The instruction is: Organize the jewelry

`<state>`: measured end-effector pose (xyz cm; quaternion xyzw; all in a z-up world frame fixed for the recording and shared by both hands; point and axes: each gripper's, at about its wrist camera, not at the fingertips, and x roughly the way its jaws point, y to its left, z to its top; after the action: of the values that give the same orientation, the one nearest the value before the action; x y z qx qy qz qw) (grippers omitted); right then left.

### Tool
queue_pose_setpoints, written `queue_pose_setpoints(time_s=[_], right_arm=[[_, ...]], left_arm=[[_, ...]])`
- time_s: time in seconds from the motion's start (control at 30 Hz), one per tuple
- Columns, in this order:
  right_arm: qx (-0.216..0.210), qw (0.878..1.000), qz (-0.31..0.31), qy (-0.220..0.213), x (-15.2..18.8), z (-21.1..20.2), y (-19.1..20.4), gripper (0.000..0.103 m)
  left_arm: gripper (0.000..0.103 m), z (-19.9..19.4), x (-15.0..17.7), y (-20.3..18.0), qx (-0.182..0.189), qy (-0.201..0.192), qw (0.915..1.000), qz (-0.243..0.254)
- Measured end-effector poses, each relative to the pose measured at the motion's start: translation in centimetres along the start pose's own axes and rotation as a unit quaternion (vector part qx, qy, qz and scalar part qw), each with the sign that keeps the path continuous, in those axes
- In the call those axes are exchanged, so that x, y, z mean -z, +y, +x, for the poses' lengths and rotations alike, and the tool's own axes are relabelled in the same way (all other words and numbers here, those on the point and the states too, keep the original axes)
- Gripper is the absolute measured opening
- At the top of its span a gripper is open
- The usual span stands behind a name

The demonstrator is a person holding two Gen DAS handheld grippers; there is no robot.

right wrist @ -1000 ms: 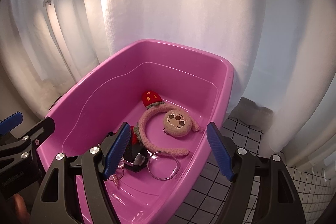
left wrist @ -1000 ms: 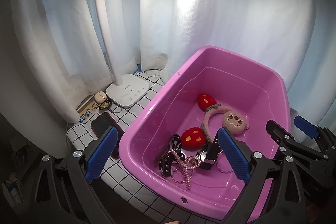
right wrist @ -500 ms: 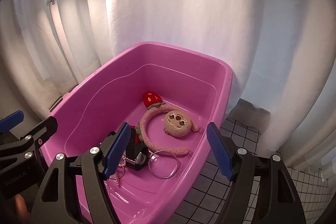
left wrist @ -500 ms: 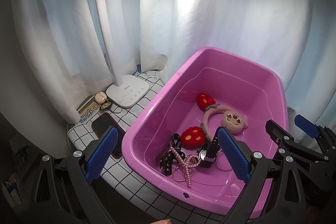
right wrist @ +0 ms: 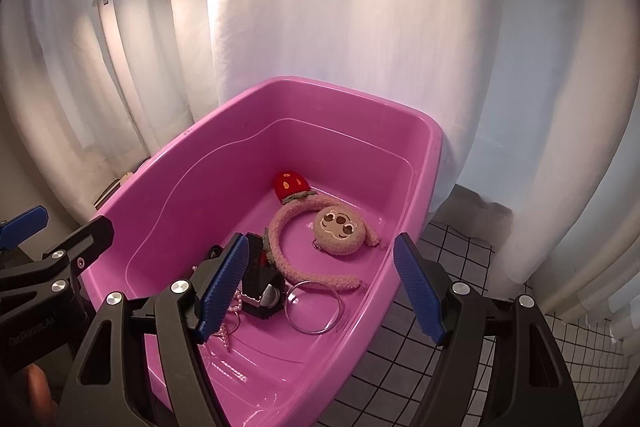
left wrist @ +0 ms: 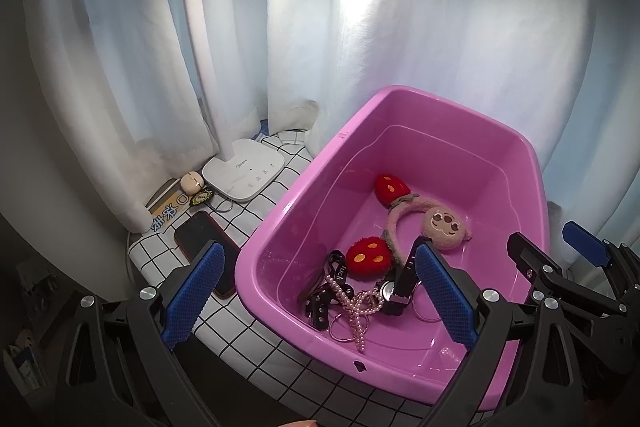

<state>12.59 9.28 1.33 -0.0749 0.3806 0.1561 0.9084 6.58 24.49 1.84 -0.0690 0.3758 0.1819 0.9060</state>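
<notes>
A pink tub point(left wrist: 280, 211) point(right wrist: 434, 143) stands on a checked tablecloth. Inside lie a pink plush headband with a monkey face point(left wrist: 444, 225) point(right wrist: 340, 233), red strawberry plush pieces point(left wrist: 366, 259) point(right wrist: 290, 183), a pearl necklace point(left wrist: 356, 311), a black watch point(left wrist: 396, 287) point(right wrist: 262, 287), black straps point(left wrist: 320, 303) and metal rings point(right wrist: 314, 307). My left gripper point(left wrist: 320, 299) is open and empty above the tub's near left corner. My right gripper point(right wrist: 320, 291) is open and empty above the tub's near end; it also shows in the left wrist view point(left wrist: 560, 259).
A white lamp base point(left wrist: 244, 175) with its tall post stands left of the tub. A phone point(left wrist: 204, 247), a small round case point(left wrist: 192, 183) and a card lie near the table's left edge. White curtains hang behind. The checked cloth point(right wrist: 452, 267) extends right of the tub.
Both grippers have pulled back and up a little from the tub, which looks slightly smaller and farther. Nothing in the tub moved. Both stay open.
</notes>
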Motion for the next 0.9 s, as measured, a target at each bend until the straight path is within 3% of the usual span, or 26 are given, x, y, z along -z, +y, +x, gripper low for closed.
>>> queue_pose_setpoints(time_s=[0.9], right_arm=[[0.017,1.000,0.009,0.007,1.1,0.0,-1.1,0.072]], left_arm=[[0.095,1.0,1.0,-1.4,0.015,0.012,0.9997,0.018]])
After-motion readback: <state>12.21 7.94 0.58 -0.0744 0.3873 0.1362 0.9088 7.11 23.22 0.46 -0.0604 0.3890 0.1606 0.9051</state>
